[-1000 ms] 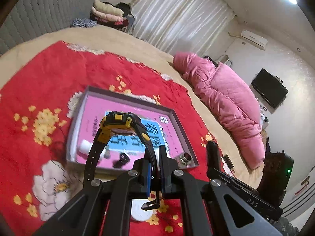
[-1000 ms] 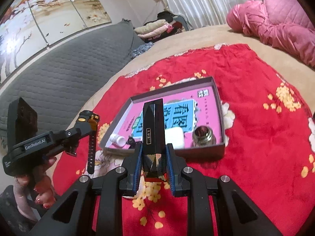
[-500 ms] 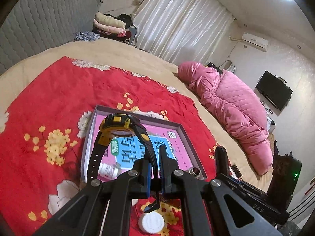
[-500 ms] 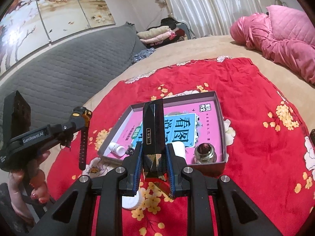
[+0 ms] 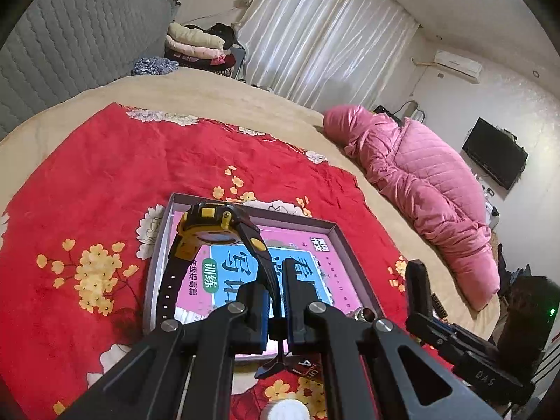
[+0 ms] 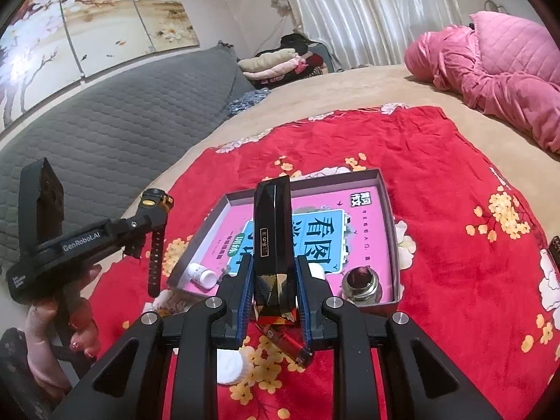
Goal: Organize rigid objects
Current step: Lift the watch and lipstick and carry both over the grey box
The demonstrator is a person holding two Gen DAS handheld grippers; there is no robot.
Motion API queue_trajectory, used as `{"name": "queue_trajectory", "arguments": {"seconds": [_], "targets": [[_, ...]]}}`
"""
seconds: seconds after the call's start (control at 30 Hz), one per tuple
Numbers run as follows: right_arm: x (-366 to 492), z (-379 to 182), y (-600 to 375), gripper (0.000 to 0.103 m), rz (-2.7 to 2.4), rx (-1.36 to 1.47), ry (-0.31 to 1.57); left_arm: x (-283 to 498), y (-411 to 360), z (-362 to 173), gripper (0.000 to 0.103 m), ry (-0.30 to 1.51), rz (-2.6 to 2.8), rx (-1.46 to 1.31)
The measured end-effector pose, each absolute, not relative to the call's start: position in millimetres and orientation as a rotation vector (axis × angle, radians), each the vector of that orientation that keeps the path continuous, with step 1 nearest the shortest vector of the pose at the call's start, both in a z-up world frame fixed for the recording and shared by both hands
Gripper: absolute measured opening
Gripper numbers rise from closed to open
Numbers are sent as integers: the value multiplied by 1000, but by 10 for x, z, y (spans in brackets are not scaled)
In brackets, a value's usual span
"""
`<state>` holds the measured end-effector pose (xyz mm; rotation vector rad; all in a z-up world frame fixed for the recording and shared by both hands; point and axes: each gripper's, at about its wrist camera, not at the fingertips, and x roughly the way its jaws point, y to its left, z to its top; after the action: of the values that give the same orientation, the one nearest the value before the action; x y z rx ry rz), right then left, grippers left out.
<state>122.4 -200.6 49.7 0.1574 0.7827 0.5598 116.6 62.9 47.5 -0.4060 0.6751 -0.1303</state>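
A black-and-yellow watch [image 5: 210, 224] hangs by its strap from my left gripper [image 5: 276, 280], which is shut on the strap above the near end of a grey tray [image 5: 336, 231]. In the right wrist view the same watch [image 6: 155, 206] dangles from the left gripper [image 6: 134, 241] just left of the tray [image 6: 388, 217]. My right gripper [image 6: 274, 280] is shut on a tall black box [image 6: 273, 231], held upright in front of the tray's near wall. A pink book covers the tray's floor.
The tray holds a small white bottle [image 6: 201, 274] and a round metal jar [image 6: 360, 281]. On the red flowered blanket [image 6: 455, 297] near me lie a white cap [image 6: 231, 364] and a red-and-black pack [image 6: 283, 339]. A pink quilt [image 5: 420, 182] lies at the far right.
My left gripper has shifted with the watch toward the tray's near edge, so the tray sits lower in its view. The right gripper has kept hold of the black box and barely moved.
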Motion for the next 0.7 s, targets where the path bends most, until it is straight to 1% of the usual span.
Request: {"name": "queue_trajectory", "arguments": {"seconds": [0.4, 0.7], "targets": [[1280, 394, -2011, 23, 546, 160, 804, 1380, 461, 197, 7, 727, -138, -320], [1312, 374, -2040, 23, 525, 162, 805, 1437, 447, 68, 7, 765, -143, -310]]}}
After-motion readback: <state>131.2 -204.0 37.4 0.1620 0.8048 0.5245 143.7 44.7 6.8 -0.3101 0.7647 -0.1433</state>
